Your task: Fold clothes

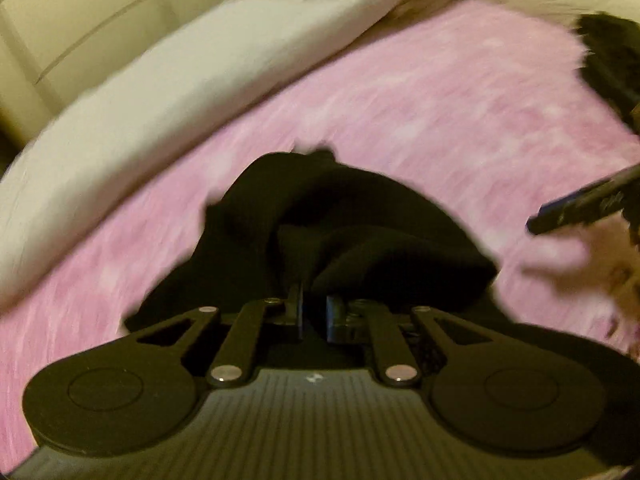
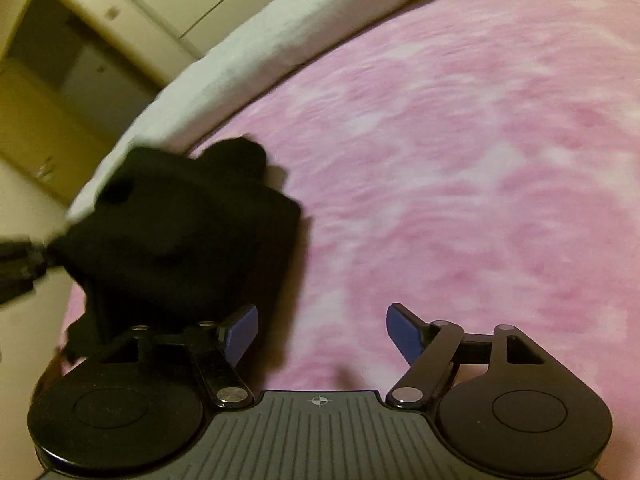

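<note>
A black garment (image 1: pixel 340 232) lies bunched on the pink fuzzy blanket (image 1: pixel 420 120), right in front of my left gripper (image 1: pixel 316 314). That gripper's fingers stand close together, shut on a fold of the black cloth. In the right wrist view the same garment (image 2: pixel 180 232) hangs in a lump at the left, held up from its left end by the left gripper (image 2: pixel 20 268). My right gripper (image 2: pixel 322 334) is open above the blanket (image 2: pixel 460 160), its blue pads (image 2: pixel 404 332) wide apart with nothing between them. One right-gripper finger (image 1: pixel 580 206) and a blurred hand show at the right edge of the left wrist view.
White bedding (image 1: pixel 160 92) runs along the far edge of the blanket, also in the right wrist view (image 2: pixel 240 52). Pale cupboard doors (image 1: pixel 60 20) stand behind it. A second dark, fuzzy item (image 1: pixel 608 52) sits at the upper right edge. A doorway (image 2: pixel 60 64) is beyond the bed.
</note>
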Demonstrator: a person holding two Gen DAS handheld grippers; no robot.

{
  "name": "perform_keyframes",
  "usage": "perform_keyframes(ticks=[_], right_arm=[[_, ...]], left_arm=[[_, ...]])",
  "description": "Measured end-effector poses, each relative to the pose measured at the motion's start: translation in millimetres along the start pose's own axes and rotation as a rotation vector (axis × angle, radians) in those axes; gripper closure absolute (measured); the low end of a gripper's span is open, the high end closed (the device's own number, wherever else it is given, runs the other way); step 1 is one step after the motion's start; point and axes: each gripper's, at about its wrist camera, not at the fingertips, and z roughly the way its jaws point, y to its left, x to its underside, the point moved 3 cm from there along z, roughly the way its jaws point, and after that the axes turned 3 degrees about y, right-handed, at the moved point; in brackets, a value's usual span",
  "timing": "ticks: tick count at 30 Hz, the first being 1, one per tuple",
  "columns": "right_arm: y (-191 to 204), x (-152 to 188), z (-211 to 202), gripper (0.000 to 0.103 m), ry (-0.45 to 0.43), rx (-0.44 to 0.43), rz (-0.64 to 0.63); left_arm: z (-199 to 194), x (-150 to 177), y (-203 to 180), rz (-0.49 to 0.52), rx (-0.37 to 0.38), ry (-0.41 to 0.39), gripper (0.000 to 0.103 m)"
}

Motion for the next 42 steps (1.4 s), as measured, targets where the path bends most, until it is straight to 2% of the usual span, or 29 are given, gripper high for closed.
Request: perform_keyframes(ticks=[3,6,8,11,14,19,20,21,22,23,25,27,31,33,35,37,38,40,41,42], right_arm=[[21,2,27,0.023,0.072,-0.063,-0.030],[47,7,51,0.022,0.117,-0.038,-0.116],[55,12,65,0.022,0.132,-0.051,-0.097],[41,20,72,0.021,0.112,-0.152,0.162],[20,33,71,0.020,0.049,-0.237,0.433],[-9,41,71,0.022,-0.143,-0.355,0.724],[-14,37,70,0.032,-0.183,-0.385,0.771],[-19,33,70,0.063,-0.200,-0.406,0.800],[-23,26,68,0.085,-0.198,-0.403,0.798],[-26,17,64,0.094,-0.190,-0.388,0.782],[-31,0,53,0.095,-0.188,-0.368,0.740],[-35,-24,18,0.096,-0.225,-0.345,0.647],[-45,-81,-83,0.096,-0.382,-0.183,0.380],[-46,-110,-152,0.096,-0.493,-0.049,0.213],[-40,-125,-216,0.096,-0.623,0.149,0.034],[-36,-127,-261,0.096,-0.737,0.365,-0.114],[-37,-125,-277,0.094,-0.783,0.478,-0.177],[-53,-119,-280,0.072,-0.784,0.610,-0.269],[-68,-115,-272,0.050,-0.752,0.673,-0.275],[-87,-112,-261,0.044,-0.705,0.703,-0.242]], left_arm=[[9,25,15,-0.083,-0.002,0.026,0.094],[12,35,19,-0.105,0.008,0.010,0.094],[12,38,22,-0.098,0.016,-0.004,0.094],[9,45,28,-0.084,0.024,-0.016,0.094],[7,52,33,-0.069,0.027,-0.016,0.094],[6,58,33,-0.021,0.030,-0.014,0.094],[5,56,30,-0.009,0.033,-0.019,0.094],[4,53,27,0.002,0.037,-0.025,0.094],[3,49,24,0.012,0.040,-0.032,0.094],[2,45,21,0.023,0.044,-0.039,0.094],[-2,35,12,0.044,0.056,-0.060,0.095],[-9,18,-4,0.065,0.084,-0.098,0.095],[-18,-27,-58,0.109,0.187,-0.201,0.095],[-18,-56,-99,0.117,0.262,-0.264,0.095],[-13,-87,-144,0.110,0.356,-0.311,0.094],[-6,-109,-189,0.128,0.449,-0.302,0.079],[-5,-114,-207,0.141,0.502,-0.309,0.078],[-5,-114,-227,0.165,0.539,-0.313,0.077],[0,-107,-226,0.167,0.528,-0.286,0.077],[6,-99,-223,0.165,0.511,-0.252,0.077]])
